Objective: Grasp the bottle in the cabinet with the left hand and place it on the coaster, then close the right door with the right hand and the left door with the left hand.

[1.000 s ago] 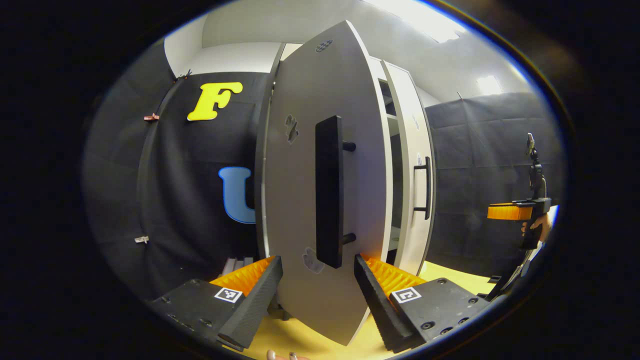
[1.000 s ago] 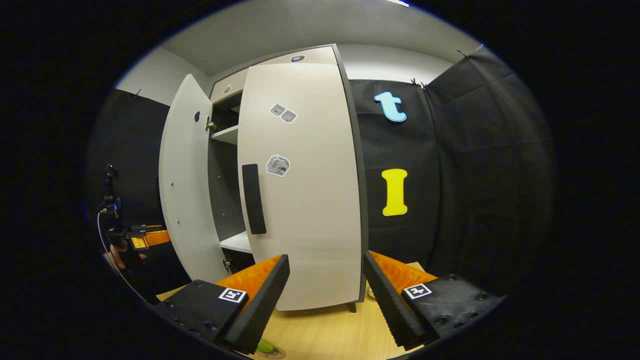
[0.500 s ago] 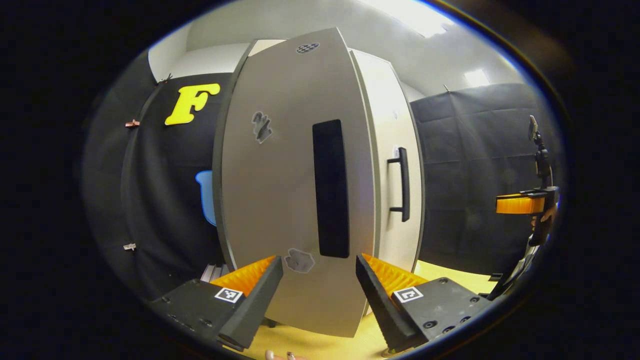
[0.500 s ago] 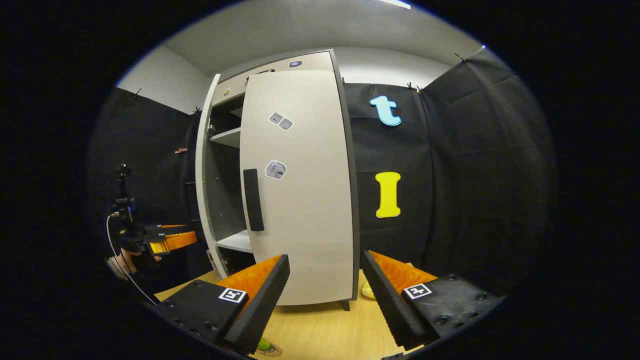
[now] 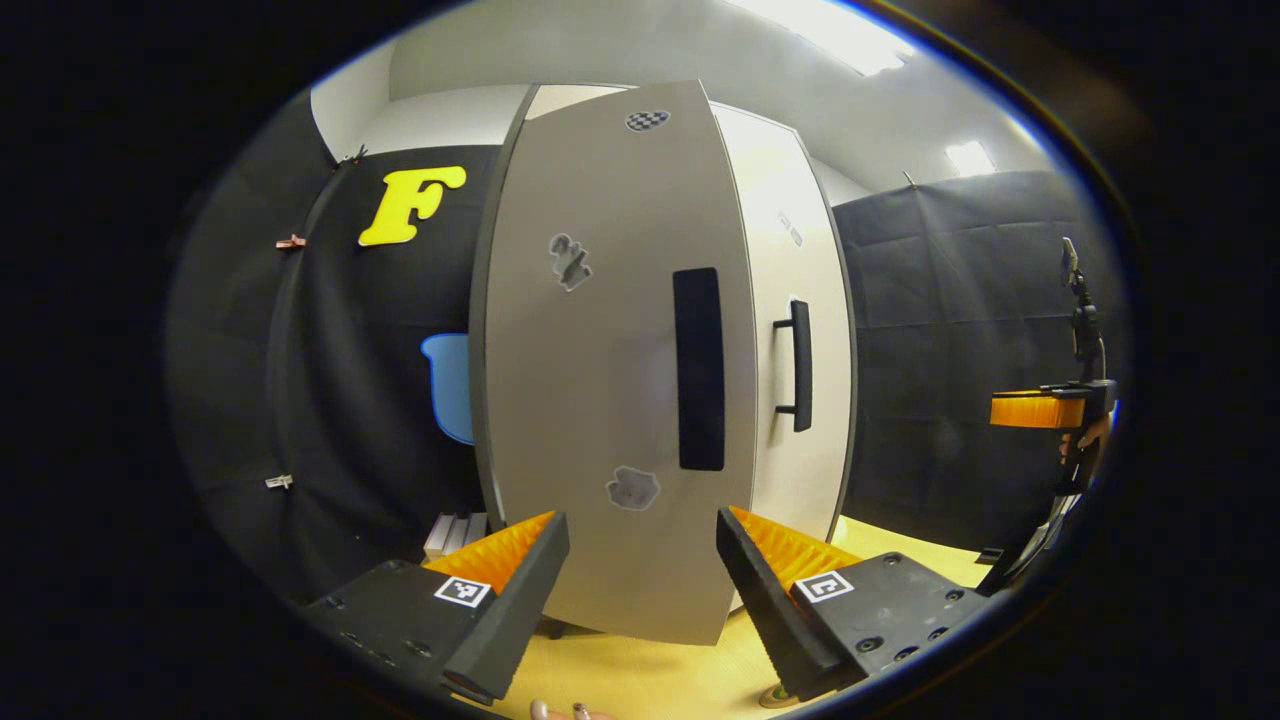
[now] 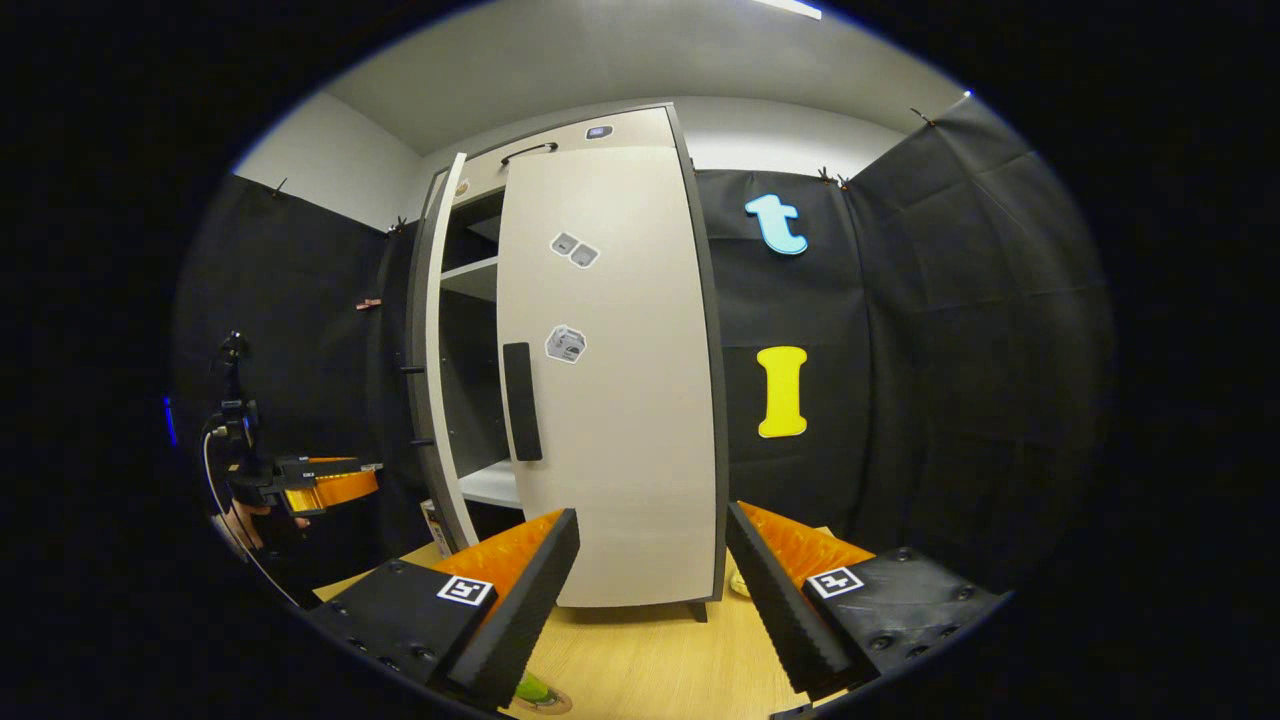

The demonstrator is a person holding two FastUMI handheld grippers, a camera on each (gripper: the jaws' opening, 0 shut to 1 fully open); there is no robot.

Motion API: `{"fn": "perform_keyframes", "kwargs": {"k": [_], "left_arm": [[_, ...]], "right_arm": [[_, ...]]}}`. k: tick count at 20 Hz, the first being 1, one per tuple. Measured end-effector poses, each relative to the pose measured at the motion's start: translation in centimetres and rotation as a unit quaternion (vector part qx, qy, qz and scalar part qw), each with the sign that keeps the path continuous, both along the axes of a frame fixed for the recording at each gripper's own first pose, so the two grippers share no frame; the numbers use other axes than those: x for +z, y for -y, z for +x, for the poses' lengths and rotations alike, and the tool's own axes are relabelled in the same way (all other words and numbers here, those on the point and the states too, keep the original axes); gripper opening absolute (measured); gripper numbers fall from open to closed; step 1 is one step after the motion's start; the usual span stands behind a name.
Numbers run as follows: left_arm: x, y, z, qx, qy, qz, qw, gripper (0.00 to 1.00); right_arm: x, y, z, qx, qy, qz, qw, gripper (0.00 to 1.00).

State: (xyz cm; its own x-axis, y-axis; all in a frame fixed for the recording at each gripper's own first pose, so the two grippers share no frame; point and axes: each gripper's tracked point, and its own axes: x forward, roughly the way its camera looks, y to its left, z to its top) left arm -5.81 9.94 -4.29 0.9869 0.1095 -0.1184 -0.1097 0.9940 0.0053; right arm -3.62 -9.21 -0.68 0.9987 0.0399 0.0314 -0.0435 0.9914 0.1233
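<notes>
The white cabinet's left door (image 5: 610,380) with its black handle (image 5: 698,368) stands straight ahead of my open left gripper (image 5: 640,600), which holds nothing. The right door (image 5: 790,300) lies flat against the cabinet. In the right gripper view the right door (image 6: 620,400) is closed and the left door (image 6: 437,350) is still ajar, with shelves showing in the narrow gap. My right gripper (image 6: 650,610) is open and empty, back from the cabinet. A green bottle (image 6: 530,688) stands on a coaster (image 6: 550,702) at the bottom edge, under its left finger.
The cabinet stands on a light wooden table (image 6: 650,660) with black cloth walls on both sides. The left gripper (image 6: 320,482), held by a hand, shows left of the cabinet in the right gripper view. The right gripper (image 5: 1040,410) shows at the far right of the left gripper view.
The left door has swung from wide open to nearly closed. My left gripper followed it and now sits slightly farther from its face. The right gripper barely moved.
</notes>
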Motion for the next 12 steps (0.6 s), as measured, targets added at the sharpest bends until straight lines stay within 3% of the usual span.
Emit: {"fn": "perform_keyframes", "kwargs": {"k": [6,12], "left_arm": [[-0.5,-0.8,-1.7,0.032,-0.003,-0.015,0.999,0.95],[0.9,-0.7,-1.5,0.049,0.013,0.016,0.999,0.95]], "right_arm": [[0.1,-1.7,0.9,0.004,0.009,-0.01,1.0,0.98],[0.1,-2.2,1.1,-0.015,0.011,-0.013,1.0,0.98]]}}
